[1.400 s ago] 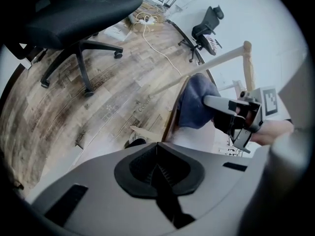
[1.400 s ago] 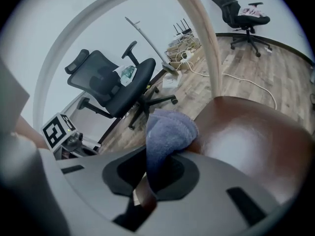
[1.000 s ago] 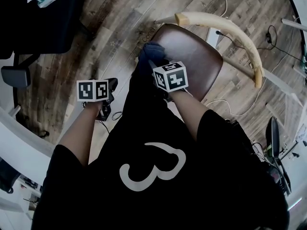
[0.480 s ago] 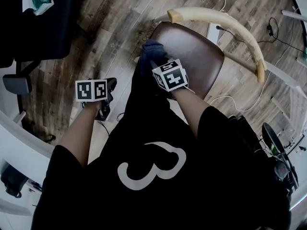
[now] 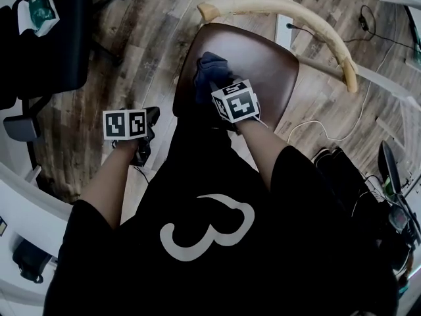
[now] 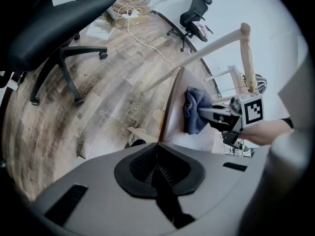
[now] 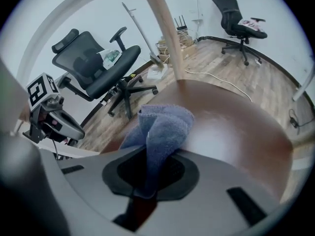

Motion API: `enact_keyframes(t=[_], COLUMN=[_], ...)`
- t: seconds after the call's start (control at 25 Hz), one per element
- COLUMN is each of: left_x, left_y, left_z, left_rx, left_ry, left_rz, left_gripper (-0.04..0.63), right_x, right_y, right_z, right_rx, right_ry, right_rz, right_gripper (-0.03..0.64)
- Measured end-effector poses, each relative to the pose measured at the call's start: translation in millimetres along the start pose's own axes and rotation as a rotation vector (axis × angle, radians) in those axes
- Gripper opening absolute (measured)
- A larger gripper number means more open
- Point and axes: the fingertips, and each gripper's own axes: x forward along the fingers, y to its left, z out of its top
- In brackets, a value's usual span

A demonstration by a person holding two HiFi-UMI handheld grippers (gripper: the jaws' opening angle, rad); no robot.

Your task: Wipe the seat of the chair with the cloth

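The chair has a glossy brown seat (image 5: 266, 64) (image 7: 231, 117) and a pale curved wooden backrest (image 5: 309, 22). A blue cloth (image 5: 209, 71) (image 7: 165, 127) (image 6: 195, 109) lies bunched on the seat's near left part. My right gripper (image 5: 217, 87) (image 7: 152, 173) is shut on the cloth and presses it onto the seat. My left gripper (image 5: 146, 137) (image 6: 157, 168) hangs off to the left of the chair, above the floor, jaws shut with nothing in them.
A black office chair (image 5: 46, 25) (image 7: 101, 65) stands at the far left, another (image 7: 236, 18) farther off. Cables (image 5: 368, 38) trail over the wooden floor (image 5: 145, 38) to the right of the chair. White desk edges (image 5: 26, 203) curve along the lower left.
The right gripper and cloth have slid a little farther onto the seat, toward its middle. The view has shifted so the chair sits lower left. The left gripper has stayed put.
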Motion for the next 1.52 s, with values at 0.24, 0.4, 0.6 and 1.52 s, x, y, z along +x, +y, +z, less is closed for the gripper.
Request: enact_keyframes(t=[0.24, 0.4, 0.6, 1.52], left_x=[7.1, 11.0, 17.5, 60.2], left_y=[-13.2, -20.9, -35.3, -96.8], left_z=[-4.2, -5.9, -5.9, -33.4], left_rx=[0.048, 0.071, 0.106, 0.217], left_ry=[0.027, 0.044, 0.067, 0.122], left_rz=[0.006, 0.015, 0.009, 0.011], left_gripper=[0.014, 0.014, 0.014, 0.014], right_x=[-17.9, -29.9, -34.0, -100.4], right_y=[-30.8, -48.1, -66.2, -149.5], right_z=[-26.1, -43.0, -63.8, -154.4], right_rx=[0.068, 0.094, 0.133, 0.241], right_ry=[-0.008, -0.006, -0.007, -0.018], right_rz=[-0.051, -0.078, -0.093, -0.184], right_gripper=[0.051, 0.051, 0.051, 0.052])
